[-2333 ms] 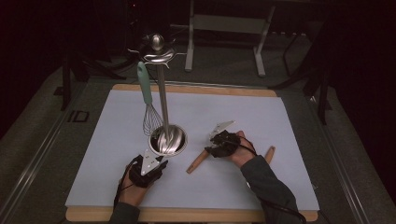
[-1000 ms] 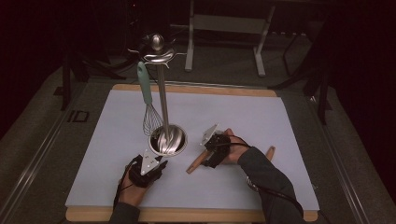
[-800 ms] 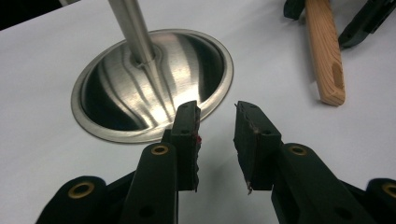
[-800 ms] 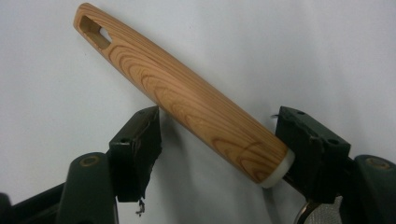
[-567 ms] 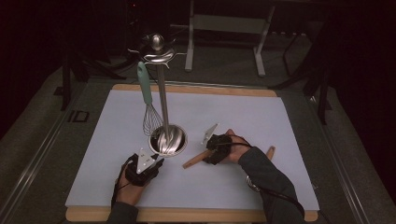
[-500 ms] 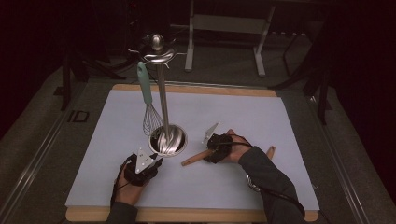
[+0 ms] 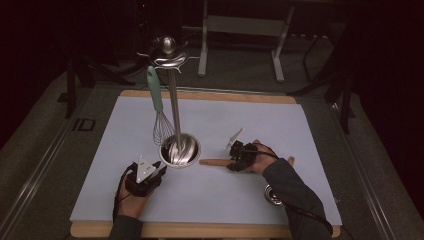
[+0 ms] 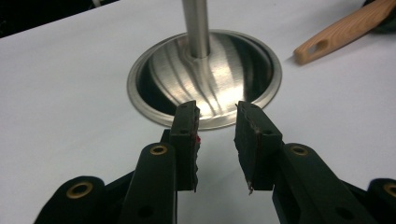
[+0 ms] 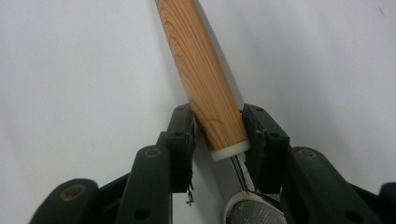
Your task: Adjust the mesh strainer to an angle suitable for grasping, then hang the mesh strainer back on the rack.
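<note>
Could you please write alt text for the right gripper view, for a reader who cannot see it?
The right tool grips a wooden handle between its two black jaws, near the handle's white end cap. The handle slants up and away over a pale table cover, and a round wire-mesh strainer head shows at the bottom edge.

On the table (image 7: 320,125) in front of you, the stand (image 7: 179,150) sits left of centre, with the whisk (image 7: 159,112) hanging on its left side. Your left claw (image 8: 215,140) lies just before the stand's base, apart from it (jaws spread, nothing between them). Right of the base lies the strainer (image 7: 214,162), its handle pointing at the stand; your right claw (image 9: 217,135) sits around that handle, jaws on both sides.
</note>
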Motion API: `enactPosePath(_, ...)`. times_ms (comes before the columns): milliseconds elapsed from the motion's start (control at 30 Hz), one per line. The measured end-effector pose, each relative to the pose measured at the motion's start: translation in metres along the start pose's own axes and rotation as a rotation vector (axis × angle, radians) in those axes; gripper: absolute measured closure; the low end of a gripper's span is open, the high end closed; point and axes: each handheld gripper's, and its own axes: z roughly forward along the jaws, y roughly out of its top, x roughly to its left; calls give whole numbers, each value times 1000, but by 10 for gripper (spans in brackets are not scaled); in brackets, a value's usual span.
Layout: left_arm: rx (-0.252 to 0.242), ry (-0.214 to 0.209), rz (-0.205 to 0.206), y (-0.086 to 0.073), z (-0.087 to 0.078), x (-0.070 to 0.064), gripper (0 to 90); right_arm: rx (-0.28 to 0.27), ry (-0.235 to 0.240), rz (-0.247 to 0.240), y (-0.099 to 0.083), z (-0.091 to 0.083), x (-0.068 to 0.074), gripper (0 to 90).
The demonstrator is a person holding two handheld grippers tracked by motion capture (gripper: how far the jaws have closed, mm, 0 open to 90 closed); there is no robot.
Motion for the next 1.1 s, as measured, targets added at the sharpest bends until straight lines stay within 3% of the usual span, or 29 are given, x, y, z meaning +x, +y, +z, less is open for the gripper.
enactPosePath(200,8,21,-17,-3,-3,9,693,47,-28,97,-16,-9,-10,655)
enactPosePath(500,12,50,-43,-8,-6,19,692,87,-36,83,-22,-14,-11,679)
enactPosePath(633,9,67,-56,-11,-7,25,691,65,-32,83,-21,-19,-10,686)
enactPosePath(1100,-19,108,-114,-20,-10,39,692,-143,69,164,-18,-47,-13,688)
